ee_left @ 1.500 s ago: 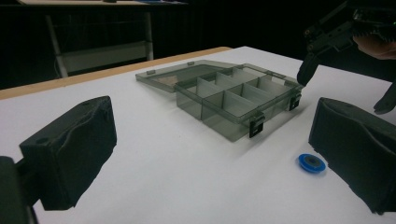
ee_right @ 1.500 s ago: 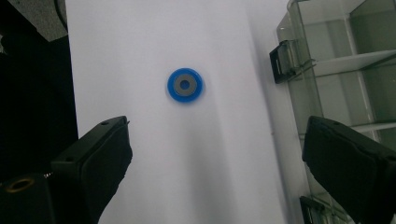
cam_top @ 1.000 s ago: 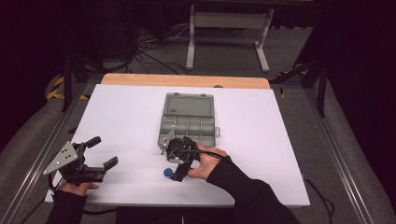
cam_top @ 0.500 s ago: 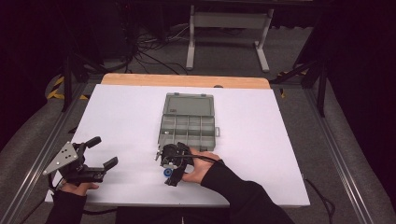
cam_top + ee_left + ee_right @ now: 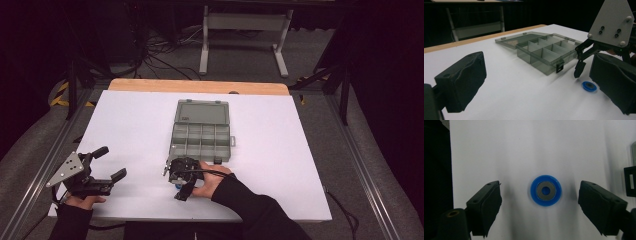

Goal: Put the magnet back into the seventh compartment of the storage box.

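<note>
A small blue disc with a grey ring in its middle lies flat on the white table, just in front of the open grey compartment box. My right gripper points straight down over it. Its jaws have just been closing and stand on either side of the disc with gaps left, not touching it. In the high view the right gripper covers most of the disc. My left gripper rests at the table's front left, open with nothing in it, facing the box.
The box's lid lies flat open behind its compartments, and its black latch hangs near my right jaw. The white table top ends in a wooden strip at the back. A metal stand is beyond it.
My right gripper has come toward the front left and down, from beside the blue disc to directly over it. The left gripper has stayed put.
</note>
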{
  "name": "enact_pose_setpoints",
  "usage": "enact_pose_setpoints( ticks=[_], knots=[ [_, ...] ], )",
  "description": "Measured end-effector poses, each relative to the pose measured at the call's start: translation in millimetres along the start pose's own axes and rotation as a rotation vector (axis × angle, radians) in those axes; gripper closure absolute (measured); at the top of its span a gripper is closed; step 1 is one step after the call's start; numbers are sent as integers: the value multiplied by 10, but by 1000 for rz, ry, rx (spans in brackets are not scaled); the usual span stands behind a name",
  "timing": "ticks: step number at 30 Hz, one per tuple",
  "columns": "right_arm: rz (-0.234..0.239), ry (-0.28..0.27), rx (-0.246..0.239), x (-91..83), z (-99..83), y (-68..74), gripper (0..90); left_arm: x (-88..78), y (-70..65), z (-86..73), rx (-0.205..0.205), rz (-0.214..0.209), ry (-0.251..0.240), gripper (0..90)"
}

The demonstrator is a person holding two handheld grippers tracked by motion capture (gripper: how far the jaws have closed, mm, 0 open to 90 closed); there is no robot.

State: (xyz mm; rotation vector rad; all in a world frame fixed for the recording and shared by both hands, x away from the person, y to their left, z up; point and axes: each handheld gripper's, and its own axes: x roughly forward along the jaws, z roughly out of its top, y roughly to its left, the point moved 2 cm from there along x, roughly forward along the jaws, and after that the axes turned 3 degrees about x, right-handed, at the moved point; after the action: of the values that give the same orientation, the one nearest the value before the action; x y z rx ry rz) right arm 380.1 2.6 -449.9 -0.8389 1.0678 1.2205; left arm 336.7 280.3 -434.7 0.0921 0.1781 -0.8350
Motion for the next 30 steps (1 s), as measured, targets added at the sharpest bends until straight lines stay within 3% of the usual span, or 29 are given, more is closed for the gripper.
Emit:
enact_pose_setpoints(
  ticks=[17, 30],
  knots=[
    [-42, -11, -6, -14, 11, 1, 614, 7, -6, -3, -4, -2, -2, 14],
    [-36, -43, -1, -138, -8, 6, 618, 0, 1, -1, -2, -3, 0, 15]
  ],
)
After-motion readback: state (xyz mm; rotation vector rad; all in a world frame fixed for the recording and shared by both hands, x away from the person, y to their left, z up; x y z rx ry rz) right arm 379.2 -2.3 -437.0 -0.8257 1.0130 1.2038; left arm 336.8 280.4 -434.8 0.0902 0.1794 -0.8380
